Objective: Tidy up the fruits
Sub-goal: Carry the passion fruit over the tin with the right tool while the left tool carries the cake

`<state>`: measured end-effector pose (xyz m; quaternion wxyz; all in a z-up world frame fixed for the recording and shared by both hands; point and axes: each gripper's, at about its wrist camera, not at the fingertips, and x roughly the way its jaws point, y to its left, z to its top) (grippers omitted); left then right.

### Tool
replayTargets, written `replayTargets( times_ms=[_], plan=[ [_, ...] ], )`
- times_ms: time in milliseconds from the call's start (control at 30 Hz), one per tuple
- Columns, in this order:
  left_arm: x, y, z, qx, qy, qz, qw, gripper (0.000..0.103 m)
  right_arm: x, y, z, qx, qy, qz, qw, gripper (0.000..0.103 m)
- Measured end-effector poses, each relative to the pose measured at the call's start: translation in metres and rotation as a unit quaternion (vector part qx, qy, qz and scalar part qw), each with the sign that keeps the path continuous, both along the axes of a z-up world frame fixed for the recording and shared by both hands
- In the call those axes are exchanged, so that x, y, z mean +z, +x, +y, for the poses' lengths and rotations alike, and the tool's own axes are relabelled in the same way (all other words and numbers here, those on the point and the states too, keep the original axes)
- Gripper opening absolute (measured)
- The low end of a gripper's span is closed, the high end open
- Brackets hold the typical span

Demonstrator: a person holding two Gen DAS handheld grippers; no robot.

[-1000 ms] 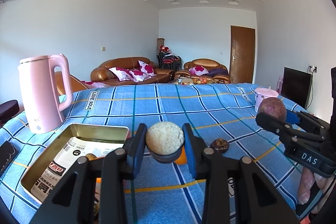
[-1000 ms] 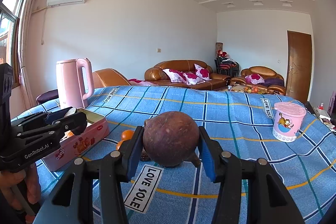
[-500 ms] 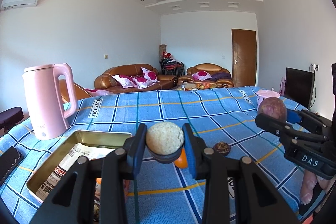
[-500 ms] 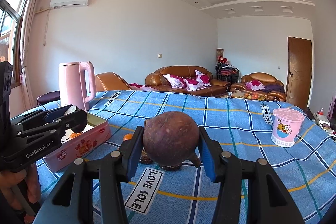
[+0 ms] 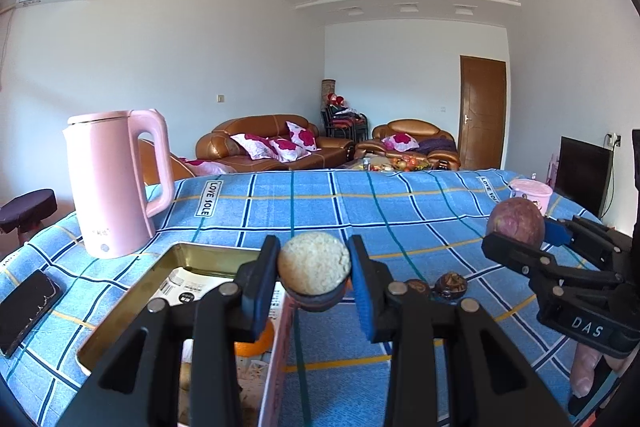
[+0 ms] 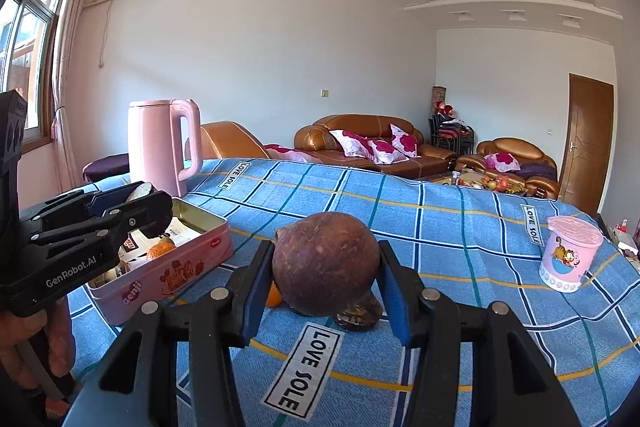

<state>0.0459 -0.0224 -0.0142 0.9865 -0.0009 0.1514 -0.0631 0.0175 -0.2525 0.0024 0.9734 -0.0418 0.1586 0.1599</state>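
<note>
My left gripper [image 5: 314, 273] is shut on a halved fruit with a pale grainy cut face [image 5: 314, 263], held over the right edge of the open pink tin [image 5: 192, 259]. It also shows in the right wrist view [image 6: 132, 203]. My right gripper [image 6: 326, 277] is shut on a round brown-purple passion fruit [image 6: 326, 263], held above the blue checked cloth [image 6: 440, 227]; it also shows in the left wrist view [image 5: 516, 227]. The tin [image 6: 176, 271] holds an orange fruit [image 6: 160, 251] and paper packets. An orange [image 6: 274, 297] and dark fruit halves [image 5: 450, 283] lie on the cloth.
A pink kettle [image 5: 114, 183] stands at the back left. A black phone [image 5: 26, 305] lies at the left edge. A pink cup with a cartoon print [image 6: 570, 253] stands at the right. Sofas and a door are behind the table.
Both grippers have risen slightly and drifted left with their fruits still held. The left gripper now sits more over the tin's right edge.
</note>
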Motion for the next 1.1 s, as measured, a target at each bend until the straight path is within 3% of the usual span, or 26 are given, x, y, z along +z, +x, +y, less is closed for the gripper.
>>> replayTargets(
  times_ms=[800,1100],
  plan=[
    [-0.004,0.028,0.070,0.075,0.020,0.060,0.9952,0.036,0.030,0.044,0.089,0.100,-0.021,0.036,0.994,0.052],
    [-0.014,0.051,0.092,0.087,0.019,0.098,0.9911,0.036,0.018,0.071,0.127,0.126,-0.033,0.071,0.989,0.052]
  ],
)
